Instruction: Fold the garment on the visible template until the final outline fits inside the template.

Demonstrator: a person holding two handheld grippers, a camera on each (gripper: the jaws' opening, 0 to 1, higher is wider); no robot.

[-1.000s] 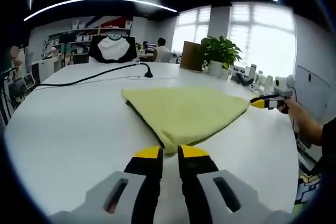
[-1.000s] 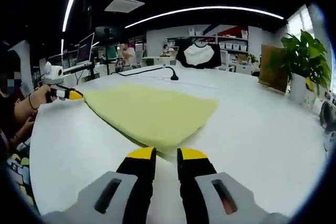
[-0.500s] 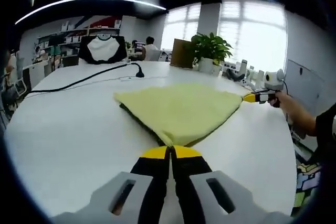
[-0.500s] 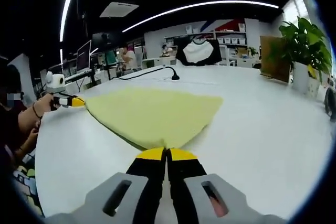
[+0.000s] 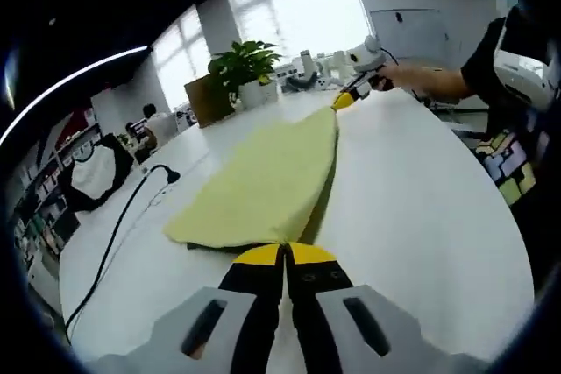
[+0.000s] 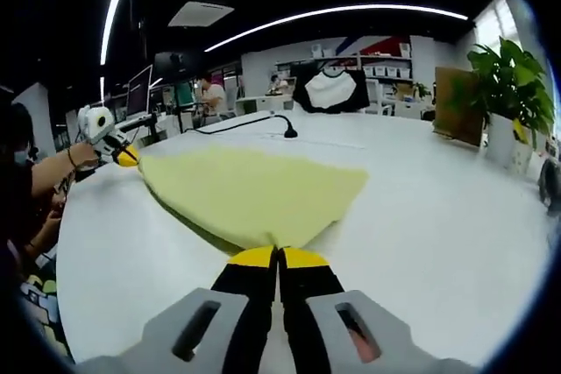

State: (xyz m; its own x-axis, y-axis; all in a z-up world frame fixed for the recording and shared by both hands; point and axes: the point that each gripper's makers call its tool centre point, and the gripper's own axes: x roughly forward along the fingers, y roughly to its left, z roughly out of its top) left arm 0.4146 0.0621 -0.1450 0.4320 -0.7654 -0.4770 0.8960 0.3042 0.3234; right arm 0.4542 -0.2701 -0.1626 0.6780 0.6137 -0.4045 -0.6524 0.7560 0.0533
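Observation:
A pale yellow garment (image 5: pixel 263 181) lies spread on the white table (image 5: pixel 421 216), with a dark layer showing under its near edge. My left gripper (image 5: pixel 285 251) is shut on the near corner. The right gripper (image 5: pixel 344 101), held by a hand, pinches the far corner at the upper right. In the right gripper view the same yellow garment (image 6: pixel 254 194) runs from my right gripper (image 6: pixel 279 256), shut on its near corner, to the left gripper (image 6: pixel 125 158) at the left corner. The edge between the two grippers looks pulled taut.
A black cable (image 5: pixel 123 216) with a plug crosses the table behind the garment. A potted plant (image 5: pixel 245 63) and a brown board stand at the far edge. A black and white shirt (image 6: pixel 331 89) hangs at the back. The person (image 5: pixel 517 85) stands at the table's right edge.
Both grippers went from open beside the garment's corners to shut on them. The left gripper view has since tilted, and that corner appears slightly raised.

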